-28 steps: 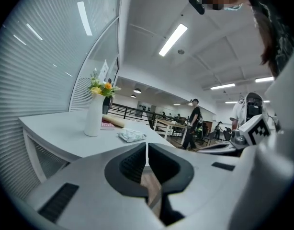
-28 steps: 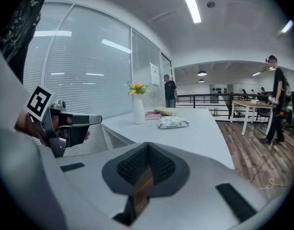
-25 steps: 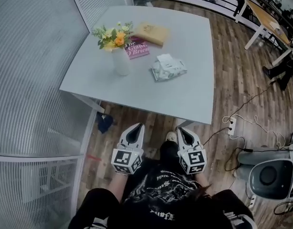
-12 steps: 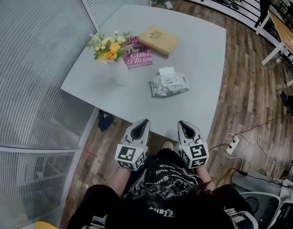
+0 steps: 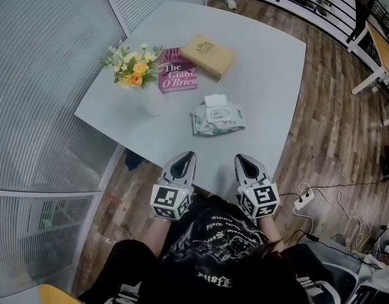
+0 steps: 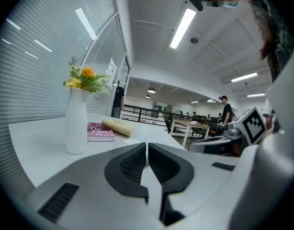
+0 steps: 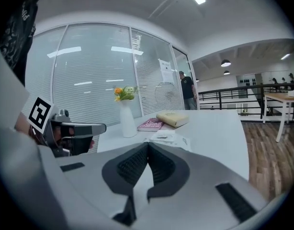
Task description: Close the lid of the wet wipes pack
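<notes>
Head view. The wet wipes pack (image 5: pixel 217 118) lay flat near the middle of the grey counter (image 5: pixel 274 87), its white lid (image 5: pixel 215 100) folded back at the far edge. Beyond it lay a pink book (image 5: pixel 177 75) and a tan book (image 5: pixel 209 56), the tan one overlapping the pink one's corner. A white vase (image 5: pixel 150 99) of flowers stood to the left of the pack. The left tongs (image 5: pixel 189 154) and right tongs (image 5: pixel 239 159) hovered side by side at the counter's near edge, well short of the pack, each pair pressed together with nothing between them.
</notes>
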Demonstrator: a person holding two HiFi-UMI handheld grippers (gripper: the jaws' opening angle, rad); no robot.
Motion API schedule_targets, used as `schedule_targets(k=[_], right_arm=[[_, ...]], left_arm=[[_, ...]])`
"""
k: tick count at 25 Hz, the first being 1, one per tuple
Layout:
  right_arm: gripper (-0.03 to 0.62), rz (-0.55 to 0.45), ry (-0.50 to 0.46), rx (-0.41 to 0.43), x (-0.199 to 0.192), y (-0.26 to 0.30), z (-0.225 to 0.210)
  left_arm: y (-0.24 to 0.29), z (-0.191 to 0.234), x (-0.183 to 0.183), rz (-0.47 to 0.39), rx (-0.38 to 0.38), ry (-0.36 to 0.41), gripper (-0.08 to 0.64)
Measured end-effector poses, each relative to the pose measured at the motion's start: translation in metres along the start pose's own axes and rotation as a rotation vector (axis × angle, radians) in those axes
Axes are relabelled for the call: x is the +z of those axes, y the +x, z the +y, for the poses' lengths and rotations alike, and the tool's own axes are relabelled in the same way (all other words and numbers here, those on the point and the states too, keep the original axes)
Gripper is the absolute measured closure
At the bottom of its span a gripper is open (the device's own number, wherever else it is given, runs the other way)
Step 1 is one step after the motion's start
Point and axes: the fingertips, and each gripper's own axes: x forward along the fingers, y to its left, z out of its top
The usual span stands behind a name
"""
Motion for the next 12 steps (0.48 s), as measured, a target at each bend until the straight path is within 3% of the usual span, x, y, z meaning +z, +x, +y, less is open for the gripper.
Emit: schedule_targets(k=[9, 12], right_arm=[[0.592, 0.001, 0.033, -0.078, 0.029, 0.028, -0.029], [0.58, 0.009, 0.003, -0.094, 0.045, 0.037, -0.04]], left_arm=[[0.046, 0.02, 0.008, 0.061, -0.071, 0.024, 0.543], [0.062, 0.03, 0.012, 0.089, -0.08, 0.022, 0.543]])
